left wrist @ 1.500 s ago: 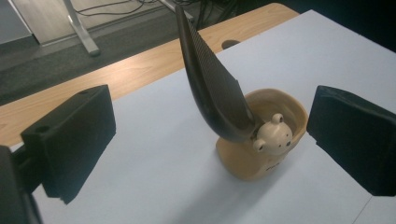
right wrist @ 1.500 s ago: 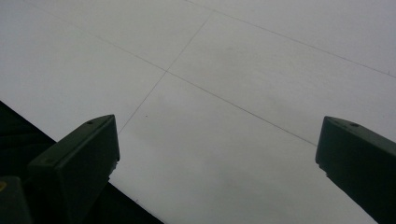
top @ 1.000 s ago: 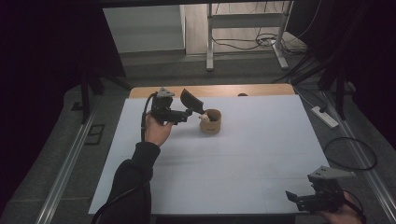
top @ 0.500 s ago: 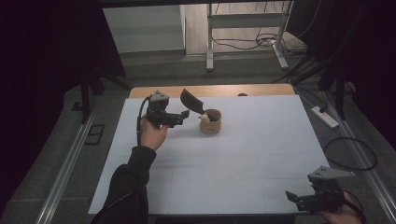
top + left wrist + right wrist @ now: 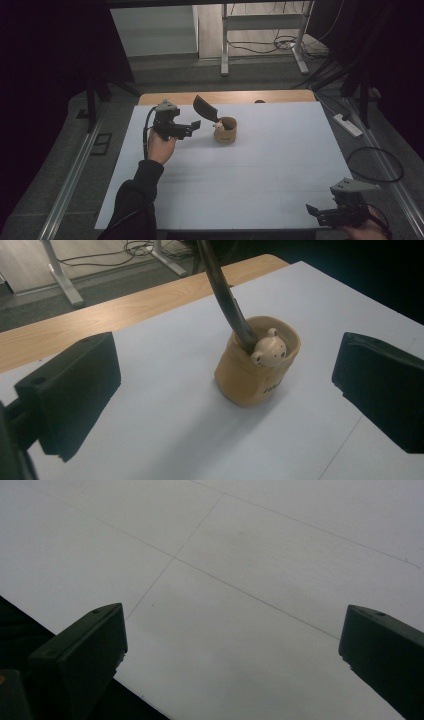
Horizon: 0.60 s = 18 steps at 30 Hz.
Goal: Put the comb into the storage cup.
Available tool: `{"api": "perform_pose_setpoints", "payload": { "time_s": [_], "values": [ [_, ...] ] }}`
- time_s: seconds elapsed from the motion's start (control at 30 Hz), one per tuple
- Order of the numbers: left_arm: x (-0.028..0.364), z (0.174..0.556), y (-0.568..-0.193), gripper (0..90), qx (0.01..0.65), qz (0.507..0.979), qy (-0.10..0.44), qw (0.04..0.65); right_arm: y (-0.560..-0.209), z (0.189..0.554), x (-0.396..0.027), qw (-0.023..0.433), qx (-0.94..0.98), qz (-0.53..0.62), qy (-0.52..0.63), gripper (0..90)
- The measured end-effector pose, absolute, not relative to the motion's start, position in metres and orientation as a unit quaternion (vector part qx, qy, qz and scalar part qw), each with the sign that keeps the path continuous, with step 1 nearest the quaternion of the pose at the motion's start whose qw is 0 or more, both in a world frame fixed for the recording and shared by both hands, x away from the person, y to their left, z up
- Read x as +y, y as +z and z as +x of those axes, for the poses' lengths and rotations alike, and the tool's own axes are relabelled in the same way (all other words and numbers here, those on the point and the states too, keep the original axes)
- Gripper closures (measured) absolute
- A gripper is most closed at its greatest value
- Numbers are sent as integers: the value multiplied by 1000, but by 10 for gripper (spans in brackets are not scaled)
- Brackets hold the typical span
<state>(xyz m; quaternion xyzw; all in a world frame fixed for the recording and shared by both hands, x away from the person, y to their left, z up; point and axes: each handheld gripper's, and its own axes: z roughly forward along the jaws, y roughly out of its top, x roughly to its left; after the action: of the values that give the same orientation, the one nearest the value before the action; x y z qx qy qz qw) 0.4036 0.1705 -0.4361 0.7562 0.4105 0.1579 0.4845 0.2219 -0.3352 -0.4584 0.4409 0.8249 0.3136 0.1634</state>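
We see a small tan ceramic pot (image 5: 225,131) standing upright on the white table sheet, toward the far side and a little left of centre. A tiny bear head sits at its rim. A dark spatula (image 5: 205,108) stands in it, leaning left and away, blade up.

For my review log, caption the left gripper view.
Open left gripper faces a bear-faced cup holding a dark spatula.
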Motion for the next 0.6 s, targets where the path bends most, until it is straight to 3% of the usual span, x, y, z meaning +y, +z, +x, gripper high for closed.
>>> {"api": "perform_pose_setpoints", "payload": {
  "time_s": [0.6],
  "values": [
    [175, 388, -439, 0, 399, 765, 165, 477, -457, 220, -335, 170, 822, 438, 320, 0]
  ]
}}
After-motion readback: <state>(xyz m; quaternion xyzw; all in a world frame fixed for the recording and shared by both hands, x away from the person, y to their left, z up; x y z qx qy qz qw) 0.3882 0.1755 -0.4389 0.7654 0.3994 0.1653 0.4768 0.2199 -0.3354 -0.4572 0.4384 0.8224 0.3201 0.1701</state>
